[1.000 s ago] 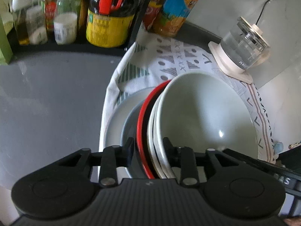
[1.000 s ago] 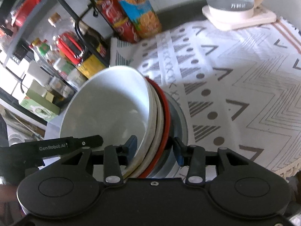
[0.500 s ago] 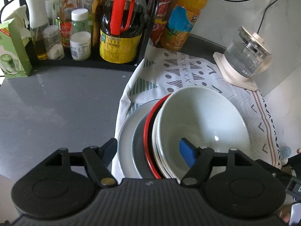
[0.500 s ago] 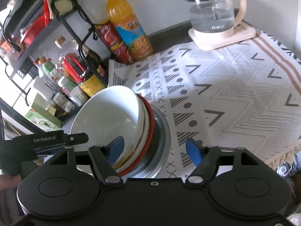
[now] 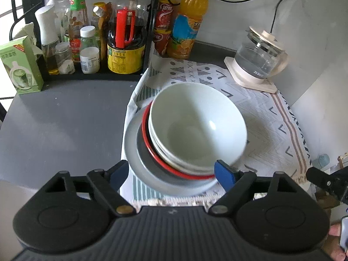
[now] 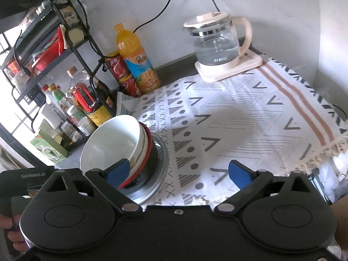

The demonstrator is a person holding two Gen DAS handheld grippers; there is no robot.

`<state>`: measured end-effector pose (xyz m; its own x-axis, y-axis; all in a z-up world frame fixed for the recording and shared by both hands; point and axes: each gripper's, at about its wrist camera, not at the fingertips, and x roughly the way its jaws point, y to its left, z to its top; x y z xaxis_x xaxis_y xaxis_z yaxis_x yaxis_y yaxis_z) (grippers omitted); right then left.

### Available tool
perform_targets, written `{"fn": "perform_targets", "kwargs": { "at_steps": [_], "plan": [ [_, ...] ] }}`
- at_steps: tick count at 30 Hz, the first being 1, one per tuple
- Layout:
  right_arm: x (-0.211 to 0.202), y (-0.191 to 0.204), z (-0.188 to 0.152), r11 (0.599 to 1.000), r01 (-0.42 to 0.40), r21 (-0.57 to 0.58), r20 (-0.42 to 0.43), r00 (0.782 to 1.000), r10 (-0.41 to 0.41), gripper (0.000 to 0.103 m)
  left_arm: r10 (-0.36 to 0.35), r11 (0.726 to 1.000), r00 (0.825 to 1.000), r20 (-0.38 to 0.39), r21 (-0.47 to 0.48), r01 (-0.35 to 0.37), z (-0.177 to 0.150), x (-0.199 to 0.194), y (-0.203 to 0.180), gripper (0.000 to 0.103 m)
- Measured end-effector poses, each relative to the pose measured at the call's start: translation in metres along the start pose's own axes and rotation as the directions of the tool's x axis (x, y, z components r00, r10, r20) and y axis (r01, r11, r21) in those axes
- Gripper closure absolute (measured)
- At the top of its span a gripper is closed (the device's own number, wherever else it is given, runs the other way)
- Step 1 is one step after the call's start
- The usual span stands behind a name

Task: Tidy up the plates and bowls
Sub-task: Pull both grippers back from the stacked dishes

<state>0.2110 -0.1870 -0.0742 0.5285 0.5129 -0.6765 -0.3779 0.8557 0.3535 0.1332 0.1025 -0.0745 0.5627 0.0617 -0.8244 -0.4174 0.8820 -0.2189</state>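
Left wrist view, scanning left to right: green carton [image 5: 21, 65] at the desk [image 5: 61, 119] edge, then the condiment rack [image 5: 91, 43] with bottles, then the orange drink bottle [image 5: 187, 21], glass kettle [image 5: 258, 58] far right on its base. Centre: the stack sits on the patterned cloth [image 5: 271, 119], near its left edge. Grey plate [image 5: 139, 163] at the bottom, a red-rimmed dish [image 5: 146, 137] on it, white bowls nested above, top bowl [image 5: 195, 126] empty.

Left gripper [image 5: 171, 171]: fingers have just been opening and now stand wide, nothing pressed between them. A second ago they pinched the stack's rim; now they are backed off and above it, with the stack's near edge only in line of sight between them.

Right wrist view: same stack [image 6: 121, 150] at lower left, leaning slightly left, cloth bare to its right up to the kettle. Right gripper [image 6: 178, 174]: fingers also just opened and spread wide, empty. The left pad overlaps the bowl rim in the picture; I can't tell if it touches, and it looks clear. It too gripped the rim a second ago.

Read: both hands have released and pulled back, so the stack is set down as one unit and stands alone. The stacking step looks finished. The bowls' slight lean is the only risk.
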Motion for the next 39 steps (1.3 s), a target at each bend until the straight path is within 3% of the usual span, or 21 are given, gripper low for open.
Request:
{"fn": "perform_targets", "kwargs": {
  "at_steps": [3,16,20,23,39],
  "plan": [
    [-0.015,-0.003,-0.004,1.0,0.018,0.012,0.012,1.0,-0.018,0.0,-0.011,1.0,1.0,0.014,0.017,0.011,-0.008,-0.014,-0.004,0.015],
    [-0.057,0.016,-0.02,0.995,0.09,0.033,0.08,0.993,-0.092,0.0,-0.099,0.991,0.993,0.069,0.101,0.092,-0.011,-0.054,0.005,0.01],
    [-0.065,0.032,-0.029,0.989,0.138,0.051,0.096,0.985,-0.142,0.0,-0.111,0.986,0.992,0.063,0.133,0.102,-0.014,-0.061,0.012,0.004],
    [-0.072,0.045,-0.036,0.989,0.128,0.073,0.113,0.984,-0.135,0.0,-0.108,0.982,0.992,0.071,0.162,0.096,-0.018,-0.068,0.02,0.001],
    [-0.094,0.103,-0.083,0.977,0.204,0.061,0.143,0.967,-0.211,0.0,-0.177,0.967,0.981,0.077,0.201,0.158,-0.05,-0.097,0.059,0.0]
  ]
}}
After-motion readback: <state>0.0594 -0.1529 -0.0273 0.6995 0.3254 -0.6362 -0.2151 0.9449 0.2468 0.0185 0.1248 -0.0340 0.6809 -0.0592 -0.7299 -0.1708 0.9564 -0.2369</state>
